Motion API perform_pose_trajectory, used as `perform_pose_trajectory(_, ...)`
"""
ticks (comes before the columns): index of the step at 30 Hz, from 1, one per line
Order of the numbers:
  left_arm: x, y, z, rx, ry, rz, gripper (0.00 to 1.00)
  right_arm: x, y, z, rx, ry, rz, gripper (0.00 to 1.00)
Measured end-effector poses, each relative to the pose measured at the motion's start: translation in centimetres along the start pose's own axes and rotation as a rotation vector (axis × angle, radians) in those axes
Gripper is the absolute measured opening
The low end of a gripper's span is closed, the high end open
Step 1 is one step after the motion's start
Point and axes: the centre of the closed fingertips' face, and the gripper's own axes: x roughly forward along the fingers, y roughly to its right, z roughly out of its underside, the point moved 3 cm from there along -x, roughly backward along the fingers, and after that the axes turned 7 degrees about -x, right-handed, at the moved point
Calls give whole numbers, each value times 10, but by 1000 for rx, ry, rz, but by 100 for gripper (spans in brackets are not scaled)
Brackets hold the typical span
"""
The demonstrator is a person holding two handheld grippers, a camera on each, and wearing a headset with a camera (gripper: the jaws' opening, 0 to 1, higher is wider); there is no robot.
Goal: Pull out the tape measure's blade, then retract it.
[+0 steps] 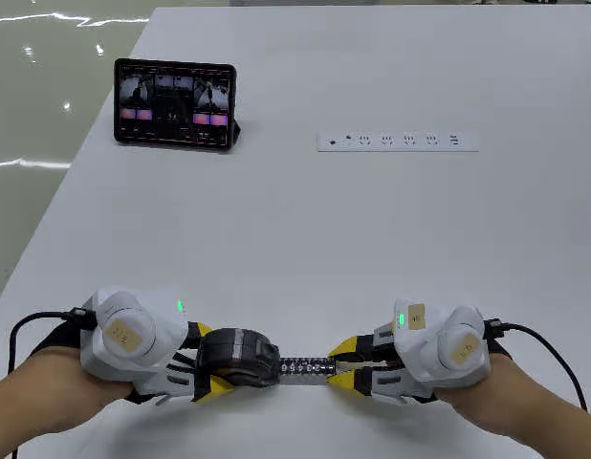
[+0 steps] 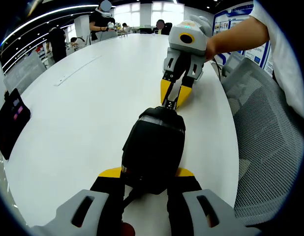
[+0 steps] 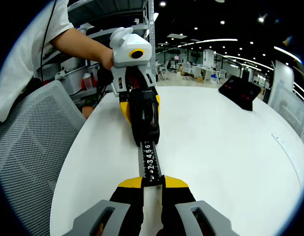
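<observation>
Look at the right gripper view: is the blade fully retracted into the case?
No, a numbered stretch of blade spans from the case to the right gripper.

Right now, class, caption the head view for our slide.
Left gripper holds black tape measure case; right gripper grips its extended numbered blade.

head: high, downward | gripper views: close, face-to-face; share tape measure (image 1: pixel 238 357)

**benchlurker:** quick headcount, what's on your counter (image 1: pixel 305 239)?

**me:** from my feed I count one tape measure (image 1: pixel 238 356), one tablet (image 1: pixel 174 103) and one power strip (image 1: pixel 398 142). Plus the two I'm driving: left tongs (image 1: pixel 211 359) and right tongs (image 1: pixel 341 364).
</observation>
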Motion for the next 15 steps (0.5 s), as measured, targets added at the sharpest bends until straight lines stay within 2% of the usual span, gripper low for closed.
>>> perform_pose_trajectory(15,0,1,-1,0,0,-2,28,-13,0,9,3,-8,12,9)
